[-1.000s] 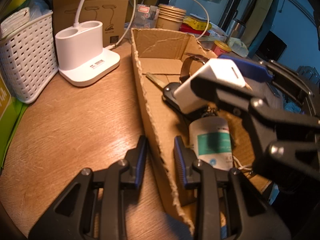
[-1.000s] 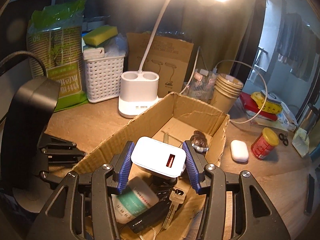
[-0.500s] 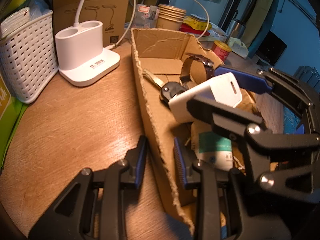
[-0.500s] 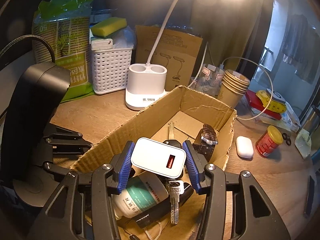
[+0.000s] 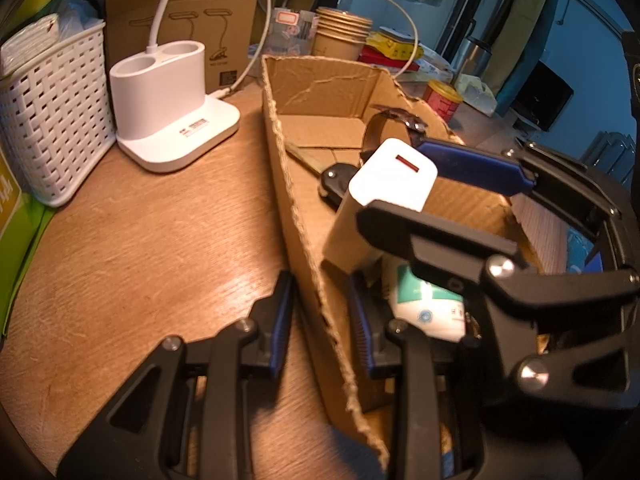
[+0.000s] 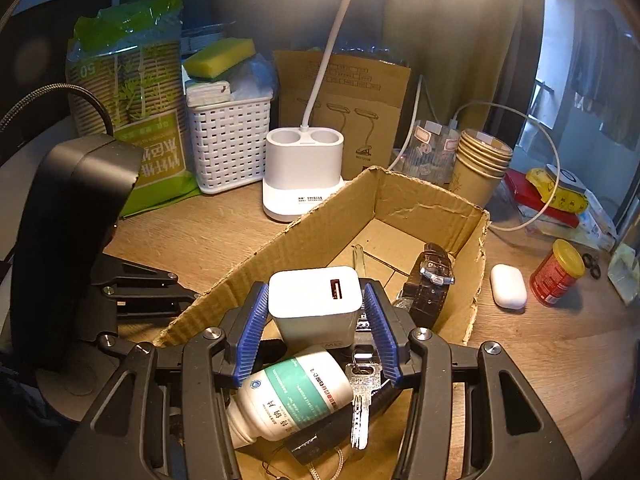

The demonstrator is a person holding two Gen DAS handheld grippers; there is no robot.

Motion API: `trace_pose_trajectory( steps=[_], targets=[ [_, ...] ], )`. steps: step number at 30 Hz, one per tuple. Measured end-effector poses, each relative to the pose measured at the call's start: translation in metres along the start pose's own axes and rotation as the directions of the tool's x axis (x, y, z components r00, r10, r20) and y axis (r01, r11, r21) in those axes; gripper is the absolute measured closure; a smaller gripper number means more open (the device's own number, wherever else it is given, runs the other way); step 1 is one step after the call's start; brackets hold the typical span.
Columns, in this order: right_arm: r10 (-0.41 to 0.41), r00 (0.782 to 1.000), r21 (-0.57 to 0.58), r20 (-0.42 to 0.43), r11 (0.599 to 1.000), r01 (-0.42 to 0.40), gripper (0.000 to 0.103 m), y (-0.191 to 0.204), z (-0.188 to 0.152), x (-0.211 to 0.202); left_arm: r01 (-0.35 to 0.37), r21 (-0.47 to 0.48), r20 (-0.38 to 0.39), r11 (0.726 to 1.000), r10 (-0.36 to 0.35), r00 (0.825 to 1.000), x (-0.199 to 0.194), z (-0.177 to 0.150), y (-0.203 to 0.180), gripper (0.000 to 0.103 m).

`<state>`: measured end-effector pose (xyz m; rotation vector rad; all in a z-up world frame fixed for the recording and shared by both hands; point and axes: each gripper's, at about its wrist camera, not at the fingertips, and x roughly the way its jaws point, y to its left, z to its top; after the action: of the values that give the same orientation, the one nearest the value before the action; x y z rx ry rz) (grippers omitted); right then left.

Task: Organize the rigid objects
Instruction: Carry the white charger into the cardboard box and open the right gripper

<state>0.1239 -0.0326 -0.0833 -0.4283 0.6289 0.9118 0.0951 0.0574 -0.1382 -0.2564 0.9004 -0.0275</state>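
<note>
Lamp-lit wooden tabletop (image 5: pixel 152 240): left tool (image 5: pixel 320 316) clenched on the cardboard box (image 5: pixel 296 200) wall, right tool (image 6: pixel 316 320) grasping a white USB charger (image 6: pixel 314 300) over the box.

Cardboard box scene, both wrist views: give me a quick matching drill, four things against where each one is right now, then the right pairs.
Things:
1. white charger
2. medicine bottle
3. white earbud case
4. yellow sponge

Places:
A. on top of the white basket
B. lying on its side in the cardboard box
C. between the right gripper pads
D. on the table outside the box

Pairs: 1-C, 2-B, 3-D, 4-A
</note>
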Motion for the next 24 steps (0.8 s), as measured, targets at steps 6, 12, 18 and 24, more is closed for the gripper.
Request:
trace_pose_trajectory(
  steps=[6,12,18,24],
  targets=[
    [-0.024,0.999,0.017,0.031,1.0,0.023,0.051,-0.007,0.002,-0.007,0.0,0.0,0.0,1.0,0.0,1.0,0.0,0.0,0.0,0.073],
    [-0.061,0.997,0.02,0.053,0.998,0.06,0.051,-0.015,0.003,-0.013,0.0,0.0,0.0,1.0,0.0,1.0,0.0,0.0,0.0,0.073],
    [-0.081,0.996,-0.024,0.026,0.996,0.082,0.053,-0.008,0.017,0.005,0.001,-0.001,0.0,1.0,-0.001,1.0,0.0,0.0,0.0,0.073],
    [-0.048,0.999,-0.05,0.007,0.998,0.048,0.06,-0.004,0.022,0.01,0.002,-0.002,-0.004,1.0,-0.002,1.0,0.0,0.0,0.002,0.073]
  ],
)
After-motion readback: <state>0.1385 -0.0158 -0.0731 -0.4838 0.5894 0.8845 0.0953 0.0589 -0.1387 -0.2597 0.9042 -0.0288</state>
